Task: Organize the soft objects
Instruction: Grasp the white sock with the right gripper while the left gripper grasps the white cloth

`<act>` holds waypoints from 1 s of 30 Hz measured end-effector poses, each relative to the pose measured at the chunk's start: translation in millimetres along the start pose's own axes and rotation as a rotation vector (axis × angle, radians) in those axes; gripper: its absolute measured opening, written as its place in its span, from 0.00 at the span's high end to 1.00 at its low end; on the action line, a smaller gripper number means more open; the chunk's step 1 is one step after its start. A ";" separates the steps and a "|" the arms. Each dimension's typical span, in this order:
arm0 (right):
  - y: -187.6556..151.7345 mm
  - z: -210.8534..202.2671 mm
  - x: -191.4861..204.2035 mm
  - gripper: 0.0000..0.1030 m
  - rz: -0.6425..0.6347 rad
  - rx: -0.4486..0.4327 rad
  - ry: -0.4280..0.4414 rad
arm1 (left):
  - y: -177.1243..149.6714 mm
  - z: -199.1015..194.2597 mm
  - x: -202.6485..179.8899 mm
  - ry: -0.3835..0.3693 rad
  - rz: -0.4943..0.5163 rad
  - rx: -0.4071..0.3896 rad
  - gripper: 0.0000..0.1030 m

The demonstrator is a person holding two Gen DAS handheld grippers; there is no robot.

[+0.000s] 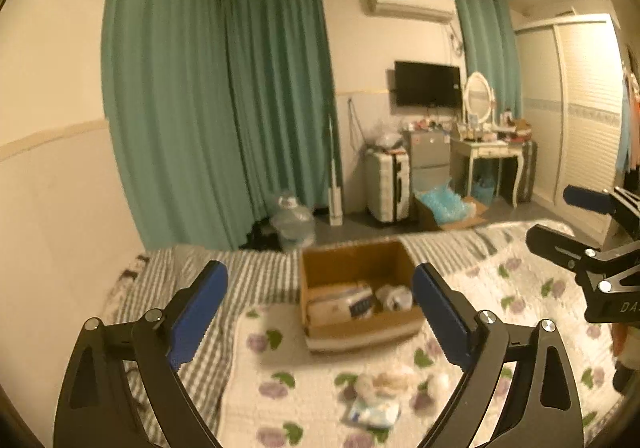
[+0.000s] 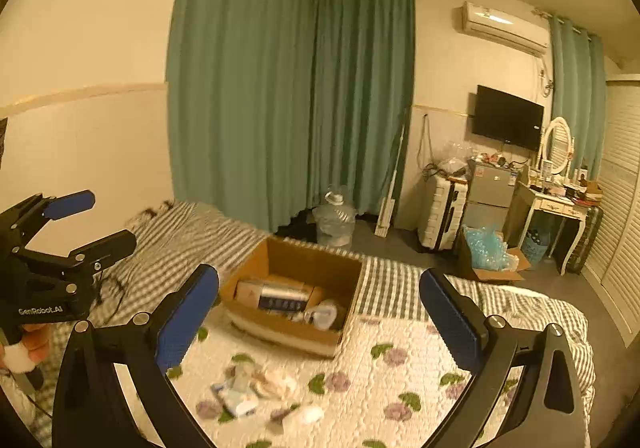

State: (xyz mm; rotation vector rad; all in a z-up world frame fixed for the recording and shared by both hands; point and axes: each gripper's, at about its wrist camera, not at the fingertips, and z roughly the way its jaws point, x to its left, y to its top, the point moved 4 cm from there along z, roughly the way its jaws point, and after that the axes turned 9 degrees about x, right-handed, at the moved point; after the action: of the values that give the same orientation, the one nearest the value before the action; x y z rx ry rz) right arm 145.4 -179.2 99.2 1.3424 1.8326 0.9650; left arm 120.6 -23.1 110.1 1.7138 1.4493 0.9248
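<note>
Over the bed [image 1: 520,288], at the left, the left gripper [image 1: 320,312] hangs with its blue-padded fingers [image 1: 198,312] spread wide apart and nothing between them. Under it the striped grey sheet [image 1: 256,276] gives way to a white quilt [image 1: 312,400] printed with purple flowers and green leaves.

Moving toward the middle, there's the cardboard box [image 1: 360,260] sitting open on the bed, straddling the line where quilt meets stripes. Inside it, a boxed item with a dark label [image 2: 280,298] lies along the left and a pale crumpled soft piece [image 2: 326,314] is tucked into the right-hand corner.

Just in front of the box, on the flowered quilt, a loose pile of soft objects [image 2: 260,388] waits: pale, cream and light-blue pieces touching one another, too blurred to name one by one. A white rounded piece [image 2: 306,414] lies just beside the pile.

On to the right, the right gripper [image 2: 320,316] hovers above that pile, fingers [image 2: 452,320] held wide open and empty.

Past the foot of the bed: green curtains [image 2: 280,88], a clear water jug [image 2: 334,220] on the floor, a white suitcase [image 2: 442,212], a wall-mounted TV [image 2: 508,118], and at the far right a dressing table [image 2: 556,208] with an oval mirror [image 2: 558,144].
</note>
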 end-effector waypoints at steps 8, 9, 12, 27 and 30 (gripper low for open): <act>-84.8 62.5 0.6 0.02 -0.011 0.180 0.057 | -84.8 55.3 -16.3 -0.044 -0.067 0.199 0.08; -94.1 71.4 -1.2 0.02 -0.008 0.200 0.063 | -96.0 67.4 -19.1 -0.046 -0.071 0.227 0.08; -121.8 103.4 -1.9 0.02 -0.011 0.258 0.073 | -127.7 102.9 -33.4 -0.045 -0.078 0.292 0.08; -217.6 242.8 3.5 0.23 0.018 0.572 0.190 | -188.3 198.3 -48.5 -0.060 0.003 0.498 0.09; -223.1 255.4 6.9 0.55 0.009 0.617 0.194 | -192.3 204.3 -50.4 -0.083 0.014 0.518 0.10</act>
State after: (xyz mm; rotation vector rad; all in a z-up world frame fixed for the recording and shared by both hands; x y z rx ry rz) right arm 252.5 -171.8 -222.6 1.6500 2.3970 0.5590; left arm 196.6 -60.8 -162.1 2.1004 1.7235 0.4963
